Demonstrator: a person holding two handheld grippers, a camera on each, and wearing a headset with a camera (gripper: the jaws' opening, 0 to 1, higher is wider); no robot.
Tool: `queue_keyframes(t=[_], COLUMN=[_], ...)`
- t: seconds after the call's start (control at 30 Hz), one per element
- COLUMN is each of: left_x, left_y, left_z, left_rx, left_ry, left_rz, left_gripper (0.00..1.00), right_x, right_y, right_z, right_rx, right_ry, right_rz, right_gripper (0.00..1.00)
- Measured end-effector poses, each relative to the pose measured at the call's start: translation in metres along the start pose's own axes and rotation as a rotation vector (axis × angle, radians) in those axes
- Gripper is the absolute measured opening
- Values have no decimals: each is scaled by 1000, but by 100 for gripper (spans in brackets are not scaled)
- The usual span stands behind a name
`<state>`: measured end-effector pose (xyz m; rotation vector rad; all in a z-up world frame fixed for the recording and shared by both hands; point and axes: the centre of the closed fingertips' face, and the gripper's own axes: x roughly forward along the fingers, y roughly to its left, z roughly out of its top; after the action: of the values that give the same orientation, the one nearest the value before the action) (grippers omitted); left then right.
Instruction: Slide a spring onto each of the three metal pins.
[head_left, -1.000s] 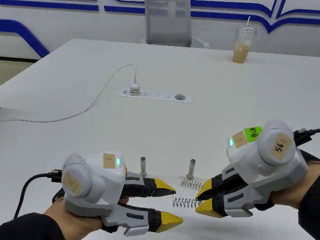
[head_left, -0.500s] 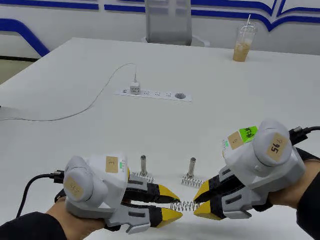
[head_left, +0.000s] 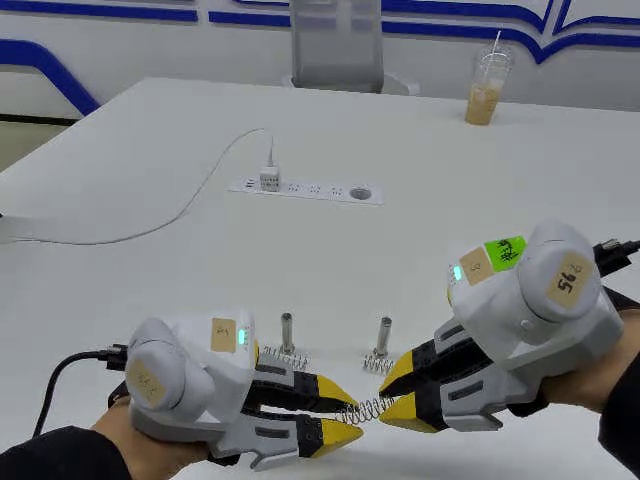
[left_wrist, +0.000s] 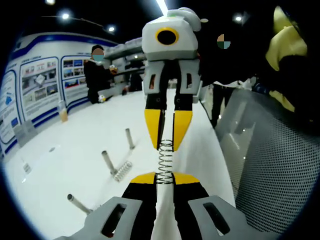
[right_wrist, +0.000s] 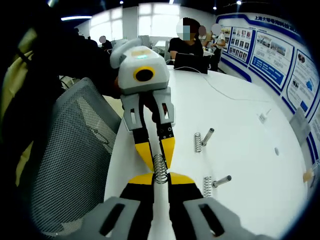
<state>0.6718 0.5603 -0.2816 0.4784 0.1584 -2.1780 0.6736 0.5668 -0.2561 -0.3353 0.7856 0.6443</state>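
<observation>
The left gripper (head_left: 348, 412) and right gripper (head_left: 395, 392) each pinch one thin coiled steel spring (head_left: 366, 408); uneven pulling could flick it away.

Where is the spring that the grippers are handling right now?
In the head view the spring spans low centre between the left gripper and right gripper, each pinching one end, just this side of the nearest upright pin.

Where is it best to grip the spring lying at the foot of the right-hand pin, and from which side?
Probably near one end, jaws across the coils, coming down from above. The spring lies on its side on the table beside the upright pin, so the other end stays free for threading.
</observation>
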Motion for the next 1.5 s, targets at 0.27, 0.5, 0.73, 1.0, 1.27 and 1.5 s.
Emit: queue_keyframes(t=[0.27, 0.5, 0.73, 1.0, 1.27, 1.5], left_x=[1, 2, 3, 3, 3, 5], left_y=[-1, -2, -4, -4, -4, -4], left_z=[1, 2, 1, 1, 4, 5], left_rx=[1, 0, 1, -2, 0, 1], left_ry=[-1, -5, -8, -15, -21, -20], left_rz=[-2, -3, -7, -5, -7, -7], left_gripper=[11, 11, 11, 11, 11, 11], right_x=[0, 1, 5, 8, 13, 14], right_y=[2, 3, 6, 7, 5, 5], right_z=[12, 20, 26, 21, 15, 15], right_rx=[-27, -45, -57, -43, -38, -37], right_ry=[-3, 8, 20, 58, 90, 96], right_rz=[-6, -12, -7, 5, 6, 12], right_gripper=[11, 11, 12, 17, 14, 12])
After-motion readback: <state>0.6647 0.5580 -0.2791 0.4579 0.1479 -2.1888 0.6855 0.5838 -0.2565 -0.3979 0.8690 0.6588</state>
